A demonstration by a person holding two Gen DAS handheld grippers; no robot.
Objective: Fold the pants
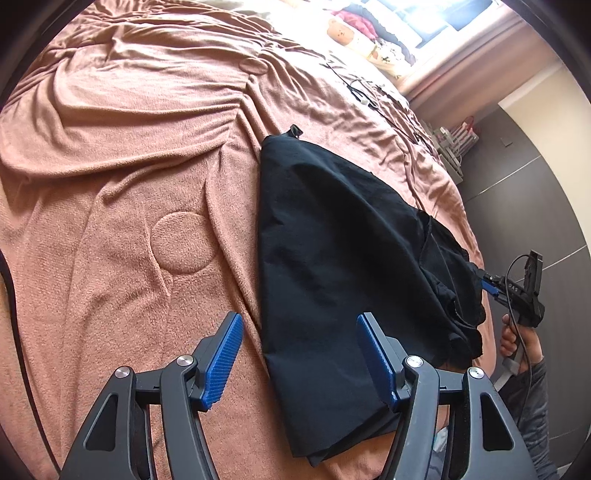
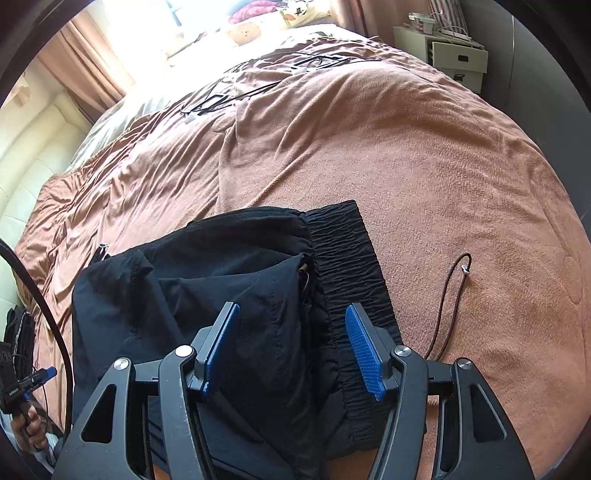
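While the black pants [image 1: 332, 258] lie folded on the bed's brown blanket [image 1: 129, 166], the left claw [image 1: 299, 354] hangs wide open over their near edge, gripping nothing. Only the left wrist view catches the right claw [image 1: 489, 288] from outside, at the pants' far side, "DAS" on its body. Right wrist view alone shows the elastic waistband [image 2: 347, 266] under the right claw [image 2: 291, 350], spread wide, empty, and a dark cord [image 2: 448, 302] beside.

Bright daylight, blown-out window [image 2: 162, 22] glare, fisheye edge bending, sharp focus
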